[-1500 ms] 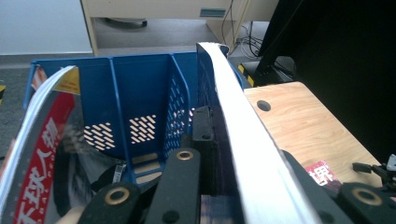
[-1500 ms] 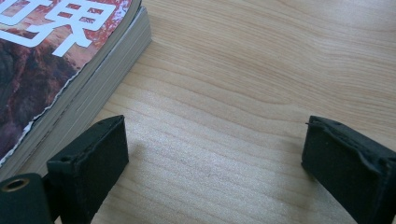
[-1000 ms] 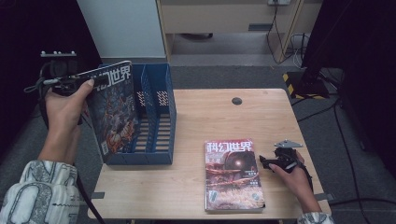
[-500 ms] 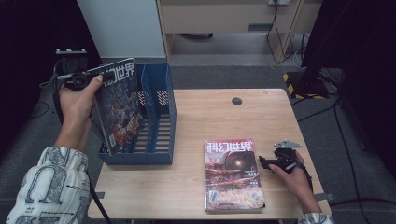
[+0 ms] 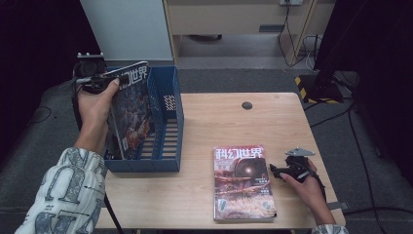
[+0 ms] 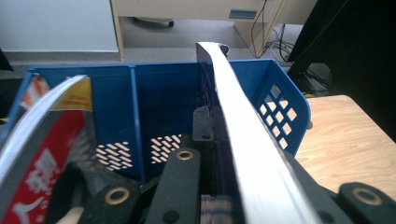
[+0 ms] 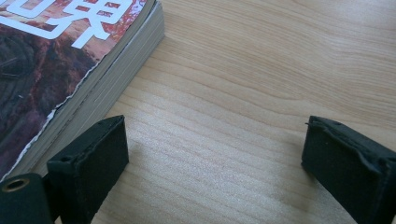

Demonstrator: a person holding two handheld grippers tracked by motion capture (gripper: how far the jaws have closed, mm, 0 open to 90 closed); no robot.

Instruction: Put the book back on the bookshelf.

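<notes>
A person's left hand holds a magazine (image 5: 131, 114) with a dark illustrated cover nearly upright in the blue file rack (image 5: 173, 105). My left gripper (image 5: 103, 81) is shut on its top edge. In the left gripper view the jaws of that gripper (image 6: 215, 126) clamp the white page edge of the magazine (image 6: 245, 144) above the blue file rack (image 6: 159, 93). A stack of like magazines (image 5: 243, 183) lies flat on the table's front. My right gripper (image 5: 278, 171) rests open on the wood just right of it. The right gripper (image 7: 215, 158) has bare wood between its jaws, with the stack (image 7: 56, 60) at the left.
Another magazine (image 6: 42, 140) with a red cover leans in the rack's left compartment. The wooden table (image 5: 219, 122) has a small black round cap (image 5: 247, 105) near its far edge. Cables and a cabinet lie on the floor beyond.
The left hand has carried the magazine right and farther from the person, standing it more upright over the rack's compartments. The right gripper has stayed put.
</notes>
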